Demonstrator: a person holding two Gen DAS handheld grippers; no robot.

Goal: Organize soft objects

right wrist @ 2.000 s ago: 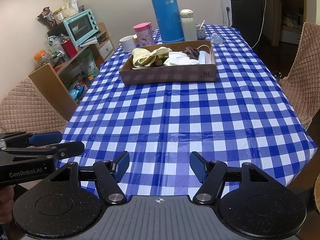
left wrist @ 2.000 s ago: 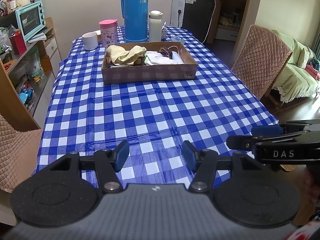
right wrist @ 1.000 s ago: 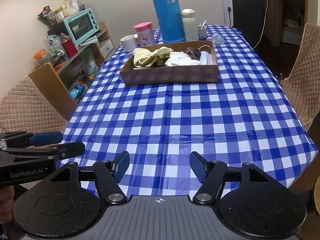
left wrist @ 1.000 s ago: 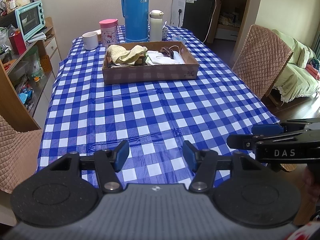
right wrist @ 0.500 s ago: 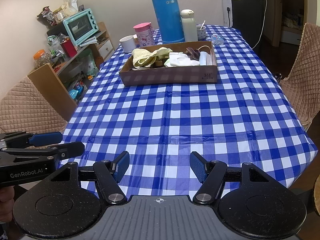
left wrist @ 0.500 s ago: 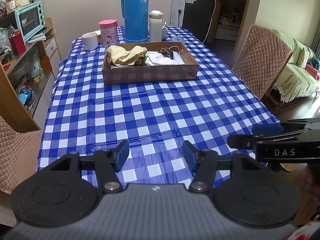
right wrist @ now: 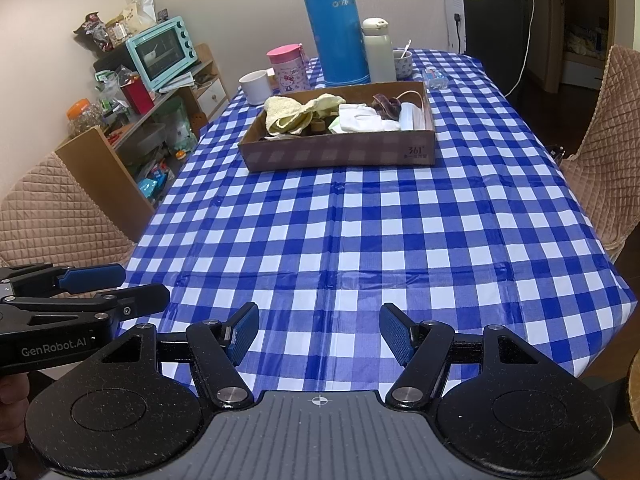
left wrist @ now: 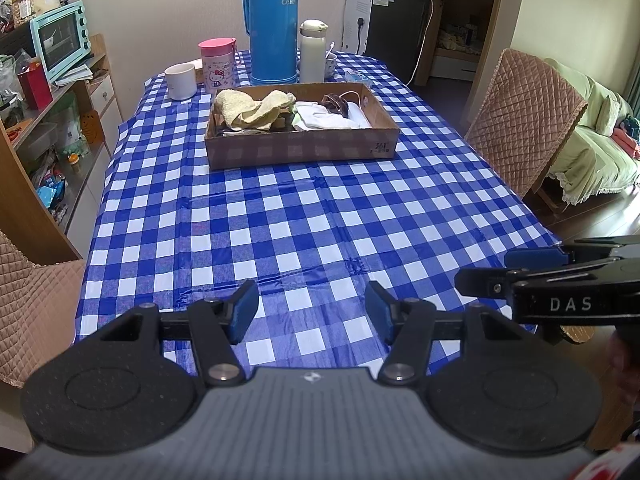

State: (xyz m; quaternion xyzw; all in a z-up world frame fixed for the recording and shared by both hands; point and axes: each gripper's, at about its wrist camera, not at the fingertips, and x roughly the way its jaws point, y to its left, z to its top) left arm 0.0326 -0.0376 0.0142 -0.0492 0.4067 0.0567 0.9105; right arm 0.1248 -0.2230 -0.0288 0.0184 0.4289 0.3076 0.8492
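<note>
Peering into the cardboard box on the worktop, I can't identify the dark bits under the yellow cloth and white cloth (box front reads "361"). Left tool and right tool, nearer than the box, gape empty; "DAS", "GenRobot.AI" printed.

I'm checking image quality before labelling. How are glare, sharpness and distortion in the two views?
Left wrist view: sharp, fisheye bends the room edges, dark corners, faint sheen on the tablecloth. Right wrist view: equally sharp, same bowing, soft sheen along the cloth's creases, cardboard box clearly readable.
</note>
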